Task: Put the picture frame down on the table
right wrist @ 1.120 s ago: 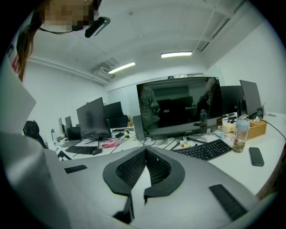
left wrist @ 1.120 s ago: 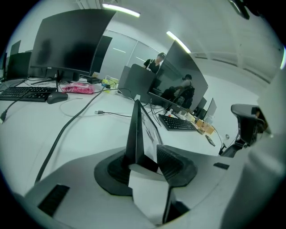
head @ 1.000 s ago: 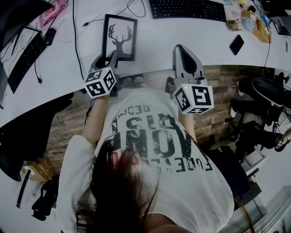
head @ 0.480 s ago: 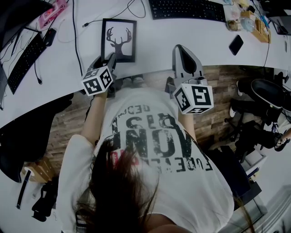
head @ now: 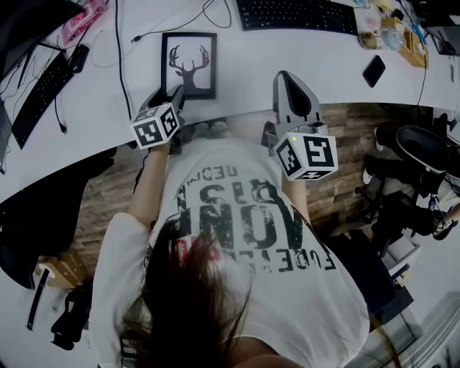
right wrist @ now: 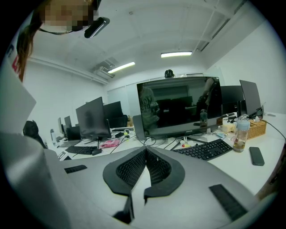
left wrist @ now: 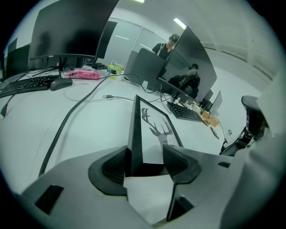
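Note:
The picture frame (head: 189, 63), black with a deer-head silhouette on white, is over the white table (head: 251, 65) just past its near edge. My left gripper (head: 175, 92) is at the frame's near end. In the left gripper view the frame (left wrist: 154, 129) runs away from me, tilted so its face turns right. My left gripper (left wrist: 146, 163) is shut on the frame's near border, and the left pad lies against its black side. My right gripper (head: 285, 75) hovers at the table edge to the right. In the right gripper view it (right wrist: 145, 159) is shut and holds nothing.
A black keyboard (head: 295, 13) lies at the back of the table and another (head: 39, 90) at the left. A cable (head: 118, 65) runs left of the frame. A phone (head: 374, 70) and a basket (head: 406, 39) sit at the right. A monitor (right wrist: 178, 107) stands ahead.
The frame has squared up and dropped a little toward the near table edge. The left gripper's marker cube has turned and shifted slightly. The right gripper has stayed put.

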